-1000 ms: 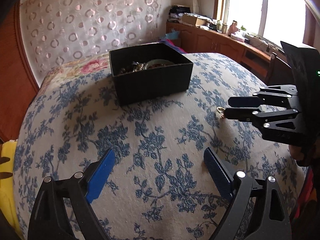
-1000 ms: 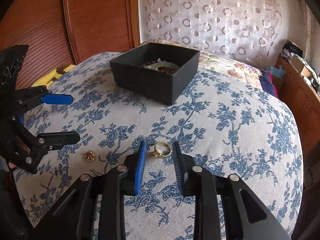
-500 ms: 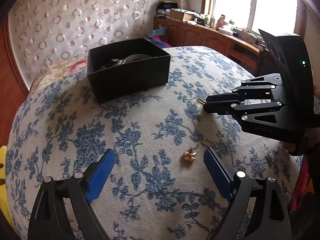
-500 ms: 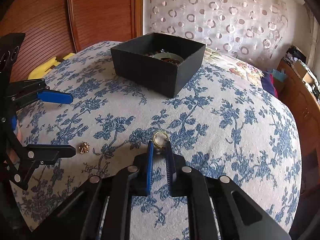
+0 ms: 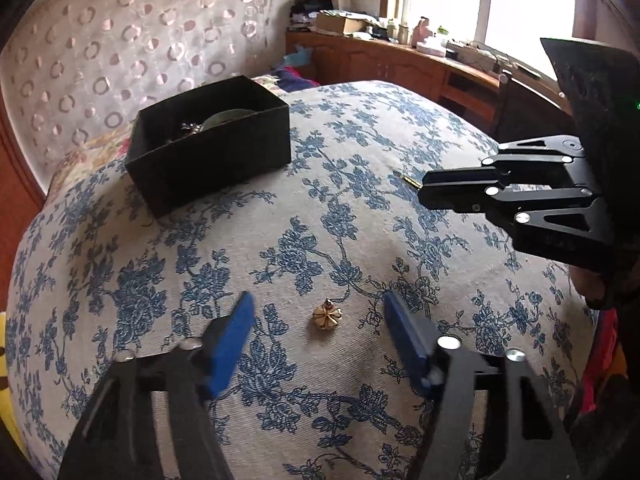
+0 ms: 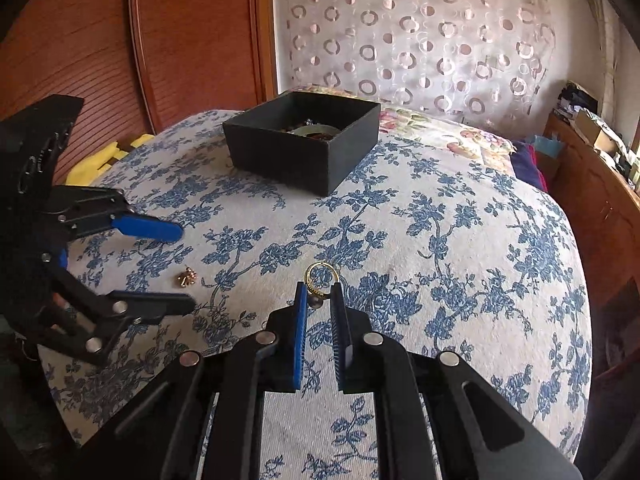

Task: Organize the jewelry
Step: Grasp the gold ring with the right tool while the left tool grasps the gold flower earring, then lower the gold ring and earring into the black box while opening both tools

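A gold ring (image 6: 322,276) sticks out from the tips of my right gripper (image 6: 319,296), which is shut on it; only a sliver of the ring (image 5: 410,181) shows in the left wrist view, ahead of the right gripper (image 5: 422,190). A small gold flower-shaped pendant (image 5: 327,316) lies on the floral cloth between the blue pads (image 5: 236,340) of my left gripper (image 5: 319,300). Its jaws are closing, and the pads stand clear of the pendant (image 6: 186,278). Further back sits a black open box (image 5: 208,160) (image 6: 300,156) with jewelry inside.
The blue-flowered bedspread (image 6: 460,240) curves down on every side. A wooden panel (image 6: 80,40) and a yellow item (image 6: 96,164) lie to the left. A circle-patterned curtain (image 6: 420,40) hangs behind. A cluttered wooden desk (image 5: 400,60) stands under the window.
My right gripper shut on the gold ring and moved with it. My left gripper came over the flower pendant, and its jaws narrowed around it.
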